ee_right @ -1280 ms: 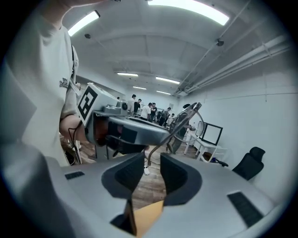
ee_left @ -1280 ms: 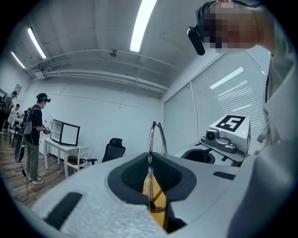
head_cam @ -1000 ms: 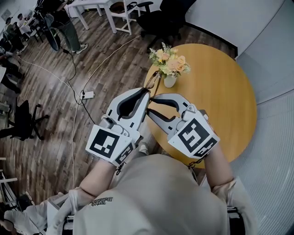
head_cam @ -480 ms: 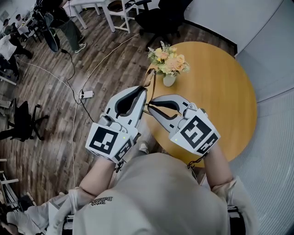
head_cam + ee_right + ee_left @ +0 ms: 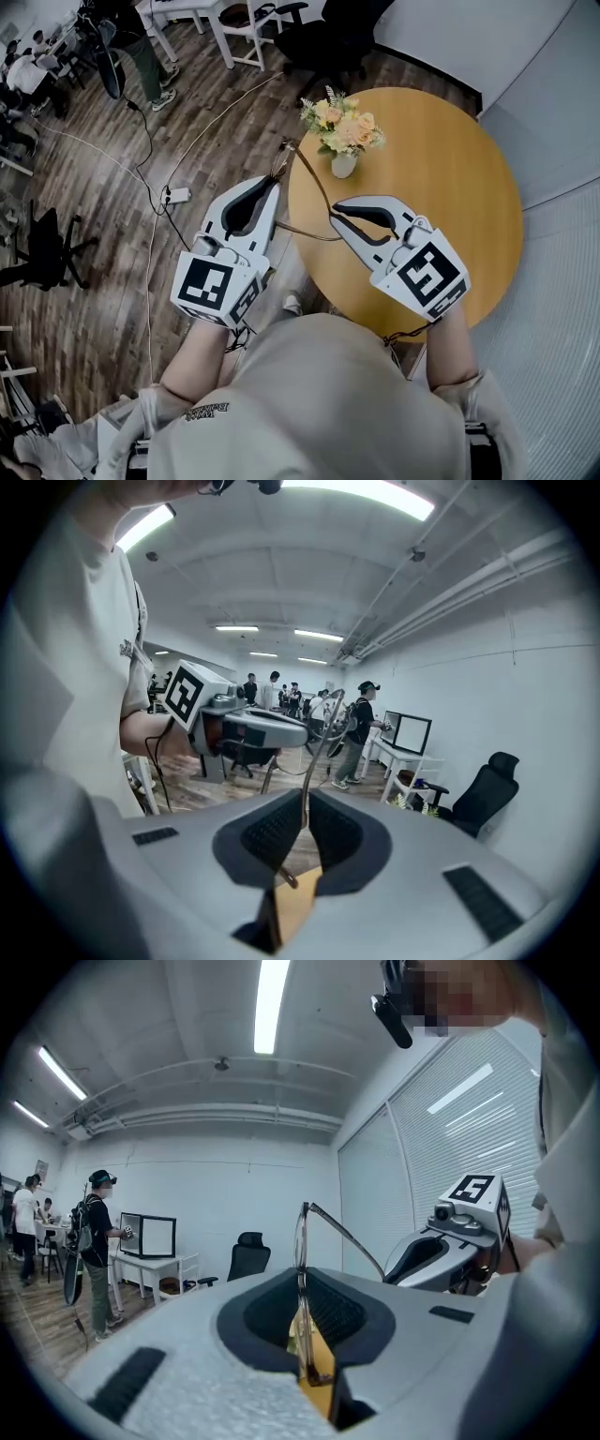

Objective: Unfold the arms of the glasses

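Note:
Thin-rimmed glasses (image 5: 298, 178) hang in the air over the left edge of the round wooden table (image 5: 450, 187). My left gripper (image 5: 277, 184) is shut on the front of the frame; in the left gripper view the rim (image 5: 301, 1241) stands upright between the jaws. One arm (image 5: 316, 187) runs from the hinge to my right gripper (image 5: 335, 218), which is shut on its tip. In the right gripper view that arm (image 5: 319, 747) rises from the closed jaws toward the left gripper (image 5: 246, 727). The arm stands swung out from the frame.
A small vase of flowers (image 5: 343, 133) stands on the table just beyond the glasses. A power strip with cables (image 5: 178, 194) lies on the wooden floor to the left. Office chairs (image 5: 323, 37) and white desks are farther back, with people (image 5: 131, 47) standing there.
The two grippers have drawn apart, the left to the left and the right to the right. The glasses arm has swung outward from the frame between them.

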A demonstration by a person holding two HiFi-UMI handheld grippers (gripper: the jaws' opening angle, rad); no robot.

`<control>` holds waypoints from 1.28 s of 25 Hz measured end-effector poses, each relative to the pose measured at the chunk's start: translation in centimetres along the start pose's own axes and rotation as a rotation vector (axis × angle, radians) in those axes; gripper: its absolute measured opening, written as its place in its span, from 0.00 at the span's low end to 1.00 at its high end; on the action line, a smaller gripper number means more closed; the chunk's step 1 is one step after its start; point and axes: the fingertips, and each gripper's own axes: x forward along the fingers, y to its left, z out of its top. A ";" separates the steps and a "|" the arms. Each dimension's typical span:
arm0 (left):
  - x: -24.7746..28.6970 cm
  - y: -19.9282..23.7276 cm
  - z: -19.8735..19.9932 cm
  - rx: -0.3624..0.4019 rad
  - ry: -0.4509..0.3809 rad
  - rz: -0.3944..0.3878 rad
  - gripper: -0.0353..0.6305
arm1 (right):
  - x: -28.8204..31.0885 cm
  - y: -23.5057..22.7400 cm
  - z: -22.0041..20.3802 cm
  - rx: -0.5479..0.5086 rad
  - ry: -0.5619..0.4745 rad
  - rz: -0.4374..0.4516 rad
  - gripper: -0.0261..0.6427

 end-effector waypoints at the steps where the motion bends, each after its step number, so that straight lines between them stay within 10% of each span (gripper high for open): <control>1: -0.1 0.1 -0.2 0.006 0.006 0.003 0.12 | -0.4 -0.3 0.0 -0.001 -0.001 -0.014 0.10; 32: -0.8 -1.5 -1.6 0.133 0.116 0.002 0.12 | -7.3 -6.0 3.3 -0.047 -0.120 -0.348 0.10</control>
